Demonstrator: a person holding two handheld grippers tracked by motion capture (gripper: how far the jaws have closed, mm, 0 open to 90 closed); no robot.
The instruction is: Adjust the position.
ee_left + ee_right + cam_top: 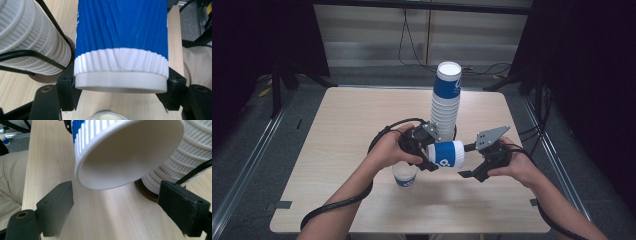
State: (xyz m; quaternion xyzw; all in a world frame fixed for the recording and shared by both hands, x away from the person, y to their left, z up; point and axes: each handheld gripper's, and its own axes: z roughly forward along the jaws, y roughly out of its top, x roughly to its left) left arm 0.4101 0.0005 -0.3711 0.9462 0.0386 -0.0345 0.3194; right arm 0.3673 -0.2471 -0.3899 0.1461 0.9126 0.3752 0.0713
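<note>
left gripper [428,156]: clamped on blue-and-white ribbed paper cup [447,154], held sideways above table [342,130] | right gripper [468,161]: jaws wide, empty, at cup's open mouth | cup stack [445,102] behind | another cup [404,175] below

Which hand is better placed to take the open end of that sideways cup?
Right, probably. The right gripper is open with the blue cup mouth just ahead; the left gripper already clamps that cup.
</note>
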